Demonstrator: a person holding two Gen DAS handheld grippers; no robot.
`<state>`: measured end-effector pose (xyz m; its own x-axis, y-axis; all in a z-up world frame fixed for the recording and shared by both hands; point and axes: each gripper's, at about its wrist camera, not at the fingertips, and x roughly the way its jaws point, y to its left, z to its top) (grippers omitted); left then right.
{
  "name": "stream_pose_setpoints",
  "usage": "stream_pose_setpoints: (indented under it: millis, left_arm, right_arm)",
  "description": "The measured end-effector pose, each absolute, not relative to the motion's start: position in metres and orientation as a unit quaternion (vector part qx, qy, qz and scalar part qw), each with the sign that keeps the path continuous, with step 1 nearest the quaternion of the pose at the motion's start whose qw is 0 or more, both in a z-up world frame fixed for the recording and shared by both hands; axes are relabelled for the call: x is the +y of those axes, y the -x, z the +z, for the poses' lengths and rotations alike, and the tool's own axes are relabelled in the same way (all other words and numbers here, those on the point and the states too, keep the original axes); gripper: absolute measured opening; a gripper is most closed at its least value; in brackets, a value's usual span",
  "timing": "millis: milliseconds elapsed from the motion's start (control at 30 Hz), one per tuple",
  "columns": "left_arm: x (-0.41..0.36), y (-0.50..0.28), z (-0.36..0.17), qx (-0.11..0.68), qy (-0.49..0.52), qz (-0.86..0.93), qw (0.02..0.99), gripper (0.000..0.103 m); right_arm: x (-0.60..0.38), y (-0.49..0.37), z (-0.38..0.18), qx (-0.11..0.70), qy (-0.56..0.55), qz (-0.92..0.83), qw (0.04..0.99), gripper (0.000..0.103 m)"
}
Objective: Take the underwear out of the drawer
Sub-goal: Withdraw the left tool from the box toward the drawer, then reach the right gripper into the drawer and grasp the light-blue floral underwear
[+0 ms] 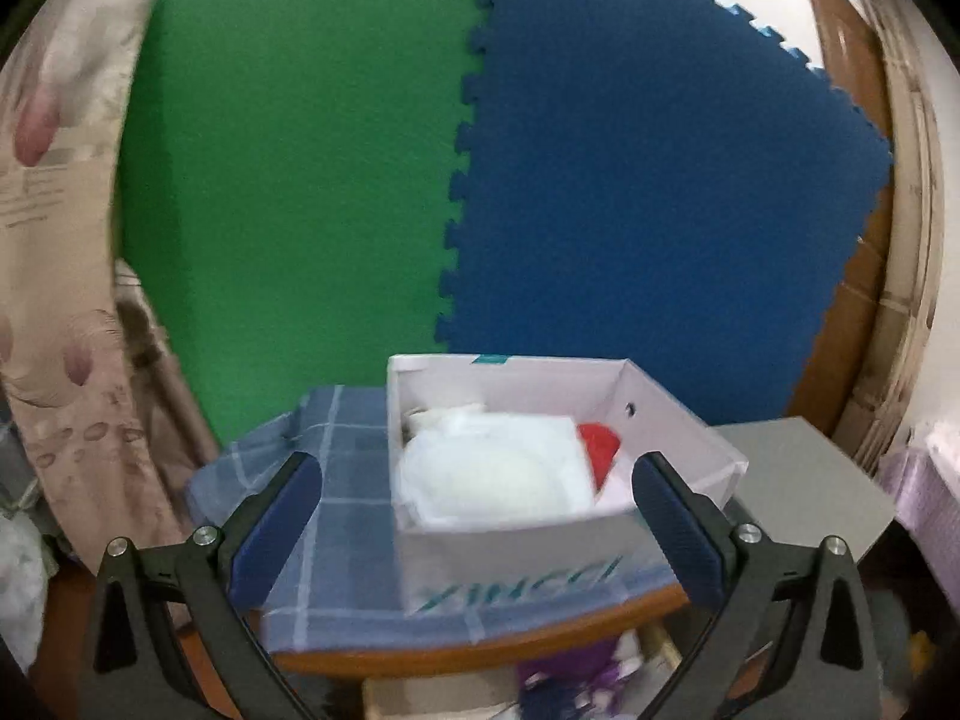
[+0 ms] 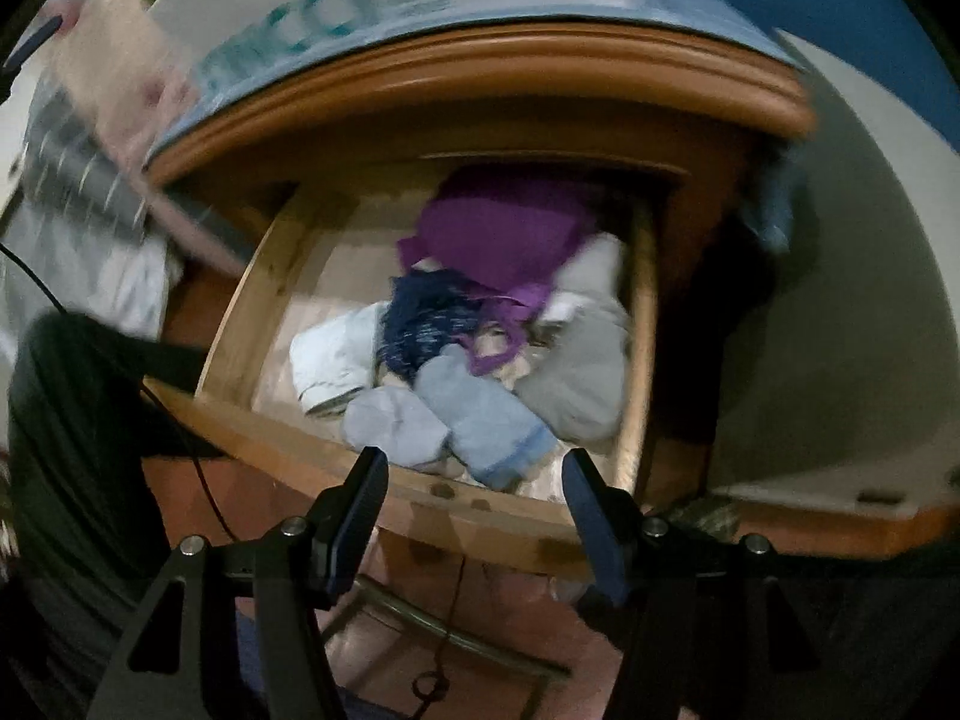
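Nearest to the right wrist camera, the right gripper (image 2: 474, 480) hangs over the front board of the open drawer (image 2: 420, 501), its jaws partly apart and nothing between them. The underwear lies inside this drawer: two pale blue folded pieces (image 2: 480, 420) just behind the front board, a grey bundle (image 2: 576, 360) beside them, and a purple piece (image 2: 504, 234) further back, under the edge of the wooden tabletop (image 2: 480, 78). I judge the step in hand is the reach into the drawer; no piece is gripped yet. The next move calls for going down past the front board and closing on one blue piece only. The drawer walls leave little room at the sides; above the front pieces it is free. The left gripper (image 1: 480, 516) is spread wide and empty, facing the white box (image 1: 576, 534) on the checked cloth (image 1: 336, 516) above the drawer.
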<state>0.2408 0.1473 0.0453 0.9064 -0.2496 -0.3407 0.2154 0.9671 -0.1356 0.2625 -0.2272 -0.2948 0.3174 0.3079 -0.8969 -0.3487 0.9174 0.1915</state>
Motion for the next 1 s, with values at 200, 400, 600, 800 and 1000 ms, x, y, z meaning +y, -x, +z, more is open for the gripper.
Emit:
stream_pose_setpoints:
  millis: [200,400,600,800,1000]
  left_arm:
    - [0.166,-0.221,-0.005,0.187,0.022,-0.111,0.976,0.102]
    - [0.17,-0.21,-0.046,0.189,0.018,-0.12,0.975,0.102]
    - [0.175,-0.212,-0.059,0.189,0.035,-0.127,0.973,0.102]
    - [0.193,-0.214,-0.065,0.2,0.08,-0.129,0.968,0.102]
    - [0.2,-0.218,-0.069,0.211,0.097,-0.119,0.965,0.102]
  right_arm:
    - [-0.17,-0.295,-0.308,0.594,0.054,0.227,0.77,0.062]
    - [-0.138,-0.317,-0.348,0.673,-0.02,0.187,0.716,0.062]
    - [-0.131,-0.334,-0.393,0.738,-0.083,0.109,0.66,0.062]
    - [-0.126,-0.334,-0.414,0.749,-0.063,0.067,0.656,0.062]
    - [-0.121,-0.331,-0.424,0.747,-0.053,0.075,0.658,0.04]
